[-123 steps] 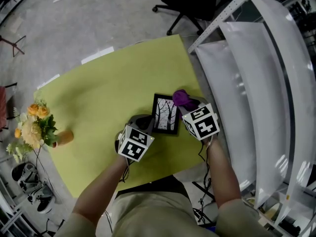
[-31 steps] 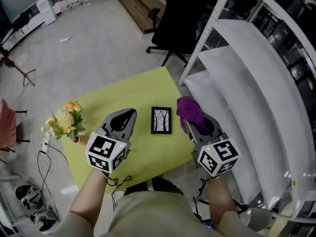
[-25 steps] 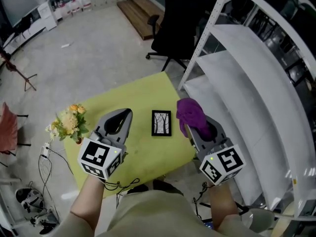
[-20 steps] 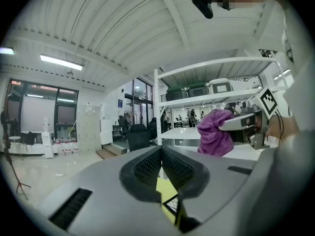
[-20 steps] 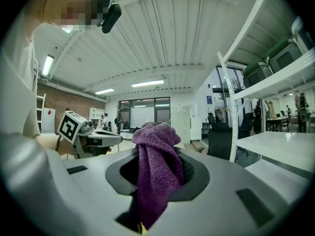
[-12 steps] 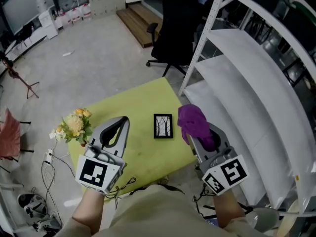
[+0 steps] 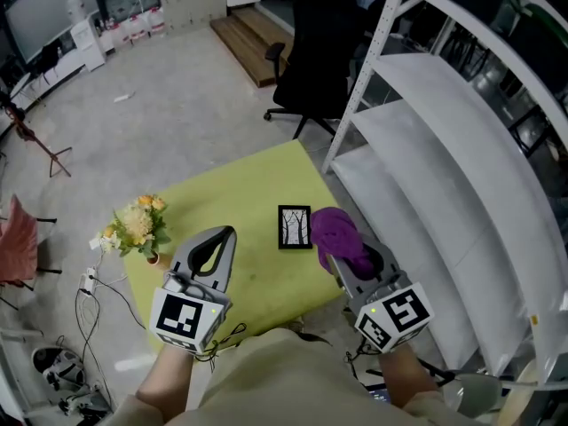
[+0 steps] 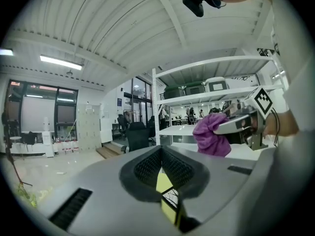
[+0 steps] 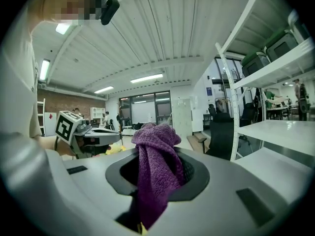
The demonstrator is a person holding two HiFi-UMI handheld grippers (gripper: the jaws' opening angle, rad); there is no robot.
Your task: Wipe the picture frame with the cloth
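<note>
The small black picture frame (image 7: 294, 227) lies flat on the yellow-green table (image 7: 240, 193). Both grippers hang well above it. My right gripper (image 7: 335, 242) is shut on a bunched purple cloth (image 7: 340, 236), which overlaps the frame's right edge in the head view. The right gripper view shows the cloth (image 9: 156, 176) draped out of my right gripper (image 9: 160, 156). Left of the frame, my left gripper (image 7: 225, 232) is shut and holds nothing. In the left gripper view, below my left gripper (image 8: 161, 151), the frame (image 8: 171, 197) shows through a gap, and the cloth (image 8: 211, 134) hangs at right.
A vase of orange and yellow flowers (image 7: 138, 227) stands at the table's left corner. A white shelf rack (image 7: 426, 149) runs close along the table's right side. A black office chair (image 7: 328, 69) stands beyond the table. Cables (image 7: 89, 300) lie on the floor at left.
Since 4.9 s ago both grippers have lifted off the frame, high above the table. In the last half second the right gripper with the cloth shifted left toward the frame.
</note>
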